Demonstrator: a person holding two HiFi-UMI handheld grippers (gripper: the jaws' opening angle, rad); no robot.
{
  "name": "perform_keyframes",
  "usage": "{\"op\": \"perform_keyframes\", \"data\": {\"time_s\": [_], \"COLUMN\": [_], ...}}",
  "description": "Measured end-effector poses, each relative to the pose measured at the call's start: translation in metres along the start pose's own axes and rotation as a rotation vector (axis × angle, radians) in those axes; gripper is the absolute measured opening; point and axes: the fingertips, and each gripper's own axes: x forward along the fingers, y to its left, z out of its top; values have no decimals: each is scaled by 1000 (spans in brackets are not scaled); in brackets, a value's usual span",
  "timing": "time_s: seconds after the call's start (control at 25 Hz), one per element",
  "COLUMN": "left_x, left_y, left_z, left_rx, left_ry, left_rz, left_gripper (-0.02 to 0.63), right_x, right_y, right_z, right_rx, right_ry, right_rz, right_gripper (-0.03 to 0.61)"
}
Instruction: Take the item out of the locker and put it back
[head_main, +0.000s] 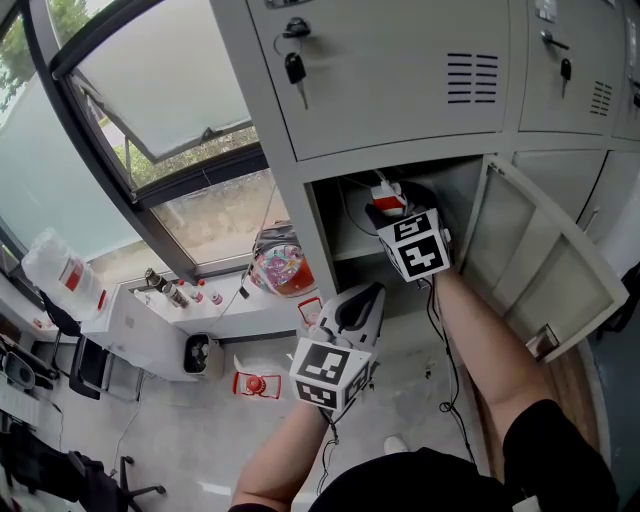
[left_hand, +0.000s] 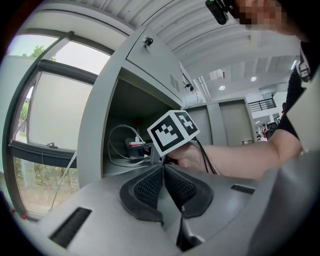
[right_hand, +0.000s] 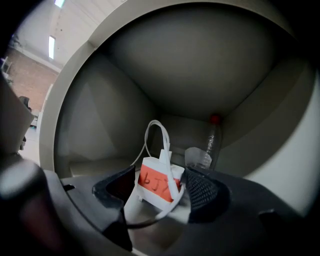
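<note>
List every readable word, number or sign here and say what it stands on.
"bJ", handwritten, then a stroke crossed by the white cable: on the orange label of the white charger.
Two marker cubes: black-and-white square patterns only, no letters.
Bottle behind the charger: any print is too blurred to read.

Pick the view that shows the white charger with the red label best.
The right gripper view: the charger fills the middle, between the right gripper's jaws, label and cable plain. The head view shows only its top behind the marker cube; the left gripper view shows it small inside the locker.
</note>
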Motion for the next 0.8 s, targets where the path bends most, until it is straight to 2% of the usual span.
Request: {"op": "perform_keyframes", "data": {"time_s": [0.16, 0.8], "left_x": [-3, -8], "left_y": [0, -12], "left_z": [-2, 1], "left_rx": [7, 2], "left_ry": [8, 1], "left_rz": [1, 0], "left_gripper": [23, 23], "right_x": [-2, -19], "right_y": [-5, -12], "right_z": [-2, -2], "right_rx": [16, 24], "right_ry": [-3, -20], "right_rz": [-8, -27], "right_gripper": [370, 370]}}
